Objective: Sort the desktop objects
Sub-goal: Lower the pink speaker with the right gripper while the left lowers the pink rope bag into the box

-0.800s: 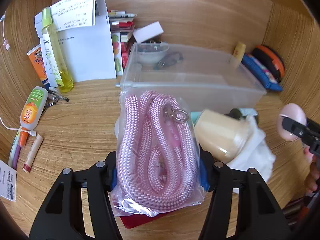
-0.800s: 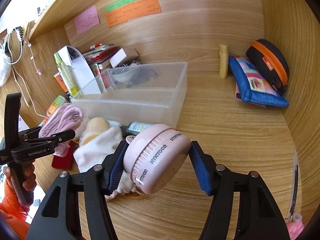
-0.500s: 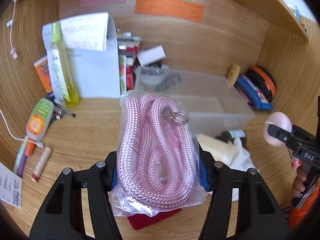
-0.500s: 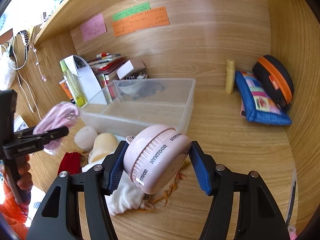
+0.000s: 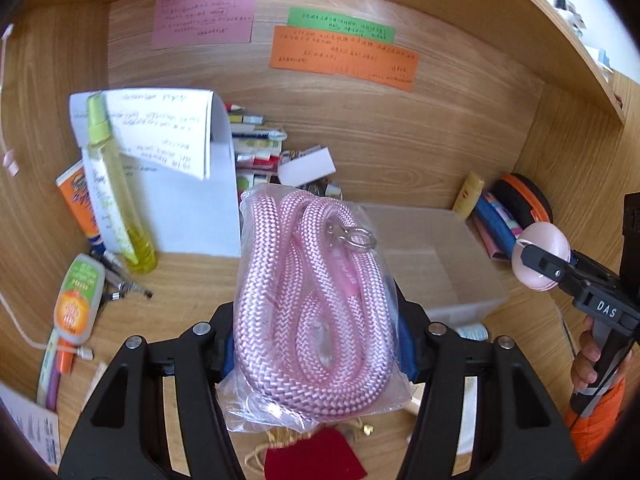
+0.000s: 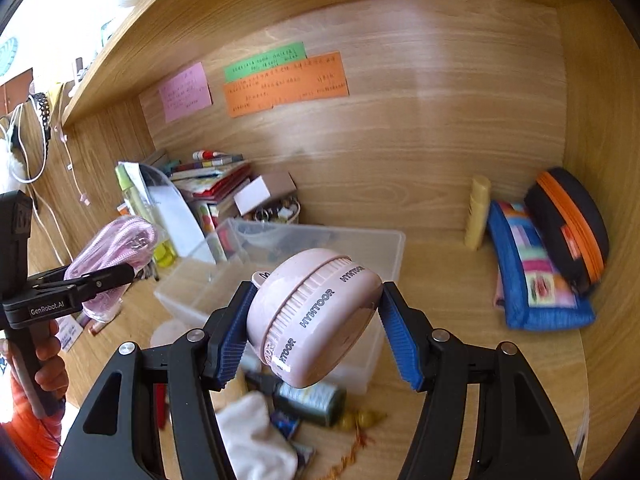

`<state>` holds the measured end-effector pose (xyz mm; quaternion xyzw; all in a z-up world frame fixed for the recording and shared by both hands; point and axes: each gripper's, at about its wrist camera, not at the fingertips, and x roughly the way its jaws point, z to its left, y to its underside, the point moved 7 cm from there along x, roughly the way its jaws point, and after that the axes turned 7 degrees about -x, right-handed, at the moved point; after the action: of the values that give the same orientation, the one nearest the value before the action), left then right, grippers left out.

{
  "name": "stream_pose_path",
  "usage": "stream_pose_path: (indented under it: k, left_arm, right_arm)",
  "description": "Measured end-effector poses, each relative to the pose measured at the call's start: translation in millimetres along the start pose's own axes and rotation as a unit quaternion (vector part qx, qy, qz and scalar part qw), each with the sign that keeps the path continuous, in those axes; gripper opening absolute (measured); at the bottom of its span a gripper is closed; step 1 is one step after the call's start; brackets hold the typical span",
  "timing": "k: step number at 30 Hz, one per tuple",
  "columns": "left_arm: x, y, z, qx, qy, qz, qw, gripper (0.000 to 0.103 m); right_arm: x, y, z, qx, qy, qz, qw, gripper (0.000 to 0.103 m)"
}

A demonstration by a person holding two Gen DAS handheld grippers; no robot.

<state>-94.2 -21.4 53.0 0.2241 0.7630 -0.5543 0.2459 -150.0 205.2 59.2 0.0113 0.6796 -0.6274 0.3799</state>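
Observation:
My left gripper [image 5: 316,344] is shut on a clear bag of coiled pink rope [image 5: 312,300] and holds it high above the desk. It also shows in the right wrist view [image 6: 116,256]. My right gripper [image 6: 316,328] is shut on a round pink case [image 6: 316,316] marked HYNTOOR, held above the near edge of the clear plastic bin [image 6: 384,240]. The case also shows in the left wrist view [image 5: 542,256], right of the bin [image 5: 472,276].
On the desk lie a red pouch [image 5: 316,456], a white cloth [image 6: 252,436], a dark bottle [image 6: 308,400], a yellow spray bottle [image 5: 116,192], an orange-label tube [image 5: 76,300], and pens. A blue pouch [image 6: 532,276] and a black-orange case [image 6: 568,224] sit at back right.
Both grippers have lifted with their loads. The desk items and the bin now sit lower and further off in both views.

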Motion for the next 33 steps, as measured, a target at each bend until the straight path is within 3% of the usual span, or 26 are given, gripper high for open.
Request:
stream_pose_path:
  k: [10,23,33]
  left_arm:
    - [39.5,-27.1,-8.9,0.014,-0.005,0.015,0.9998,0.059]
    - [107.4,-5.7,-28.6,0.059,-0.008,0.081,0.9949,0.059]
    - [126.3,3.1,-28.8,0.066,-0.031,0.094,0.9929,0.059]
  right_arm:
    - [47.4,-15.9,6.2,-0.012,-0.007,0.033,0.999,0.059]
    - [93.9,12.3,7.3,-0.023,0.01,0.095,0.995,0.059]
    - [105.7,20.1,11.5,-0.031,0.019,0.11,0.993,0.059]
